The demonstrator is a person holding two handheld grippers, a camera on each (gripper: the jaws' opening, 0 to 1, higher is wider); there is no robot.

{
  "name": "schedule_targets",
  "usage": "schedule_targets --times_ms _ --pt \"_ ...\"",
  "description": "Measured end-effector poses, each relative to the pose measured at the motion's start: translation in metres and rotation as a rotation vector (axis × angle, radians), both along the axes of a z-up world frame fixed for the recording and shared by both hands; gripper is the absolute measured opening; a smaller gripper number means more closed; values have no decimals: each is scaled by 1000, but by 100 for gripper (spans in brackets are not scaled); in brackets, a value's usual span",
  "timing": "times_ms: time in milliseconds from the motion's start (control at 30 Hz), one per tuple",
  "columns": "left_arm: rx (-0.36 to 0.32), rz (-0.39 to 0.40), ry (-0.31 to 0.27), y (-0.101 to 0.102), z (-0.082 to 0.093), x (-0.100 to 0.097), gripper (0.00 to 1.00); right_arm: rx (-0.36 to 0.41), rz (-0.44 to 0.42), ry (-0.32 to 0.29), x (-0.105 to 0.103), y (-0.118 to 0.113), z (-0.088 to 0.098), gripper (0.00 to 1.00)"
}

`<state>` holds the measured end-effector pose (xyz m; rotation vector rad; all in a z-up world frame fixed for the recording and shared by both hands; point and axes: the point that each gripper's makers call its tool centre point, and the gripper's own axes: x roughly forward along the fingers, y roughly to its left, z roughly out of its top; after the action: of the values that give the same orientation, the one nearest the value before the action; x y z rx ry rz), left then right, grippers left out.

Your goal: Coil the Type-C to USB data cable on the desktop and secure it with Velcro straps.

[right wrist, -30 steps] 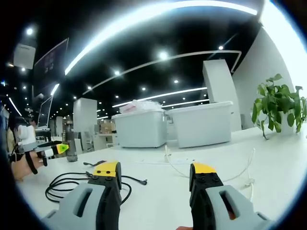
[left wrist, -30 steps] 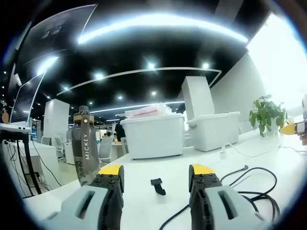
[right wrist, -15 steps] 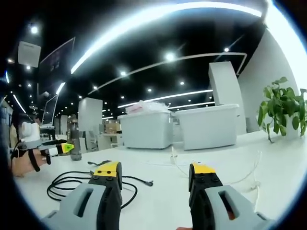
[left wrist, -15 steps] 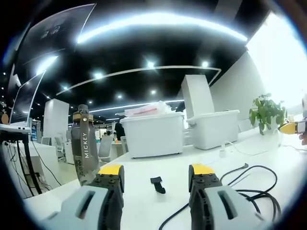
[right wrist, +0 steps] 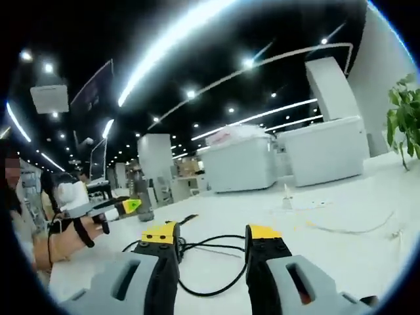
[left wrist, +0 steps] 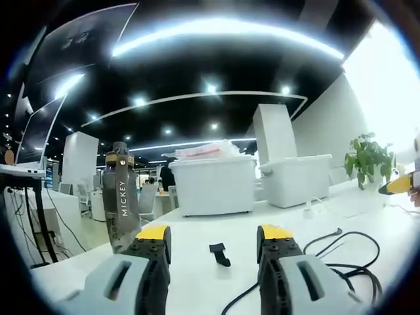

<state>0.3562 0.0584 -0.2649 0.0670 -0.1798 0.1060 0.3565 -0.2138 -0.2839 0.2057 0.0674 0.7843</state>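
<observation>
While both hover low, left claw [left wrist: 212, 237] agape, right claw [right wrist: 211, 234] agape above cable [right wrist: 209, 262]

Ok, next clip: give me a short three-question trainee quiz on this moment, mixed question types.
1. True or false: the black cable already lies in a neat coil bound with the Velcro strap.
2. Multiple choice: what stands on the desk beyond the left gripper's left jaw? A) a grey bottle B) a potted plant C) a mug
3. Fill in: the right gripper is ___, with nothing between its jaws.

Key
1. False: the cable sprawls in loose loops, and the strap lies apart on the desk.
2. A: the grey bottle, printed MICKEY.
3. open.
</observation>
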Motion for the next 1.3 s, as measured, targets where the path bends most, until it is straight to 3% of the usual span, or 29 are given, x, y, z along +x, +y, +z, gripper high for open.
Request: schedule_targets --times_ms 100,233,333,533,633,800,1067,1167,1300 --pt "1 -8 0 -3 1 0 53 14 148 122 -21 37 -16 35" --pt "1 -20 -5 -6 3 -1 53 49 304 349 -48 78 -43 33" --pt "-2 -24 -7 -7 3 -2 53 9 327 424 -52 92 -59 31" --pt "-8 -34 -15 -9 6 -4 53 -37 258 498 -37 96 -74 31" --pt "-13 -40 -18 -10 7 -5 53 -111 209 491 -29 93 -83 30" --pt "-20 -53 -26 -13 10 -5 53 -166 184 476 -27 98 -79 30" --pt "-23 -62 -33 -15 12 -7 53 -256 190 452 -25 118 -84 29" --pt "-27 -62 -38 -14 14 -7 53 -269 176 444 -22 118 -86 25" --pt "-33 -63 -40 -14 14 -7 53 -304 138 404 -12 118 -92 11"
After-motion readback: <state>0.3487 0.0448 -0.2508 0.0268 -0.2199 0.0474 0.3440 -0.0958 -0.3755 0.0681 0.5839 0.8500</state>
